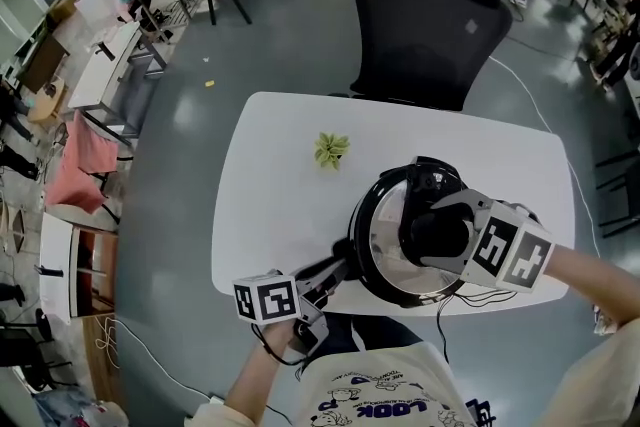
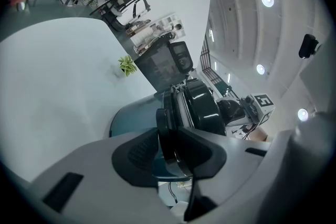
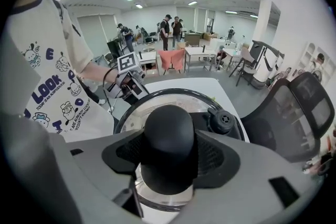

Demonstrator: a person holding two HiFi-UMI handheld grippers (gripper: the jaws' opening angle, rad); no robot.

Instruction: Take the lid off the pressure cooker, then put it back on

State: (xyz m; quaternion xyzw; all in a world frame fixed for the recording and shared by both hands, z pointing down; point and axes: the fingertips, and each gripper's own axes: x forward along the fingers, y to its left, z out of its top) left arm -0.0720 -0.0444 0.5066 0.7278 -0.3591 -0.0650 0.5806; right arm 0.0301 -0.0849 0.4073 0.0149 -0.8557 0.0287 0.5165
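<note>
The right gripper (image 3: pixel 170 165) clamps its jaws on the black knob (image 3: pixel 169 131) of the steel lid (image 3: pixel 157 105). A valve (image 3: pixel 222 120) sits just beside the knob. The left gripper (image 3: pixel 137 93) meets the lid's rim near the table (image 3: pixel 210 86) edge.

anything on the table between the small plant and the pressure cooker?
No. In the head view only bare white table lies between the small plant and the pressure cooker; the left gripper view shows that stretch bare too.
</note>
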